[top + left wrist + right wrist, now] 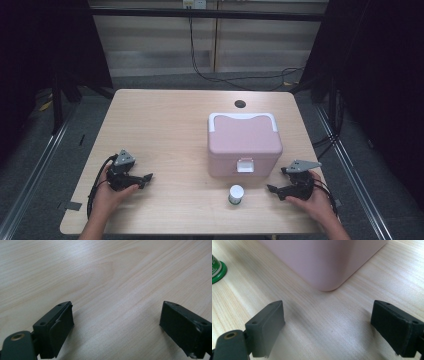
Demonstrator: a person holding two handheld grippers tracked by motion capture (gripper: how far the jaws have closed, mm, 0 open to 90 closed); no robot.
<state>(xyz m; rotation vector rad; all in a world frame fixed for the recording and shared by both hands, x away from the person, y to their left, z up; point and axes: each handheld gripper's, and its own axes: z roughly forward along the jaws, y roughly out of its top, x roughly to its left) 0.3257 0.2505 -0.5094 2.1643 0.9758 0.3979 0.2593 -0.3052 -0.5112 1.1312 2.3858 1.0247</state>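
While both the left gripper (146,178) and right gripper (271,188) are held spread and empty, the small white-capped jar (236,194) at lower centre, below the latched pink plastic box (243,144), should be approached squarely.

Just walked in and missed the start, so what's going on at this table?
A person rests a hand-held gripper in each hand on the wooden table. The left hand-held gripper and the right hand-held gripper are both open and hold nothing. Between them stand a closed pink box and a small white-capped bottle, neither touched.
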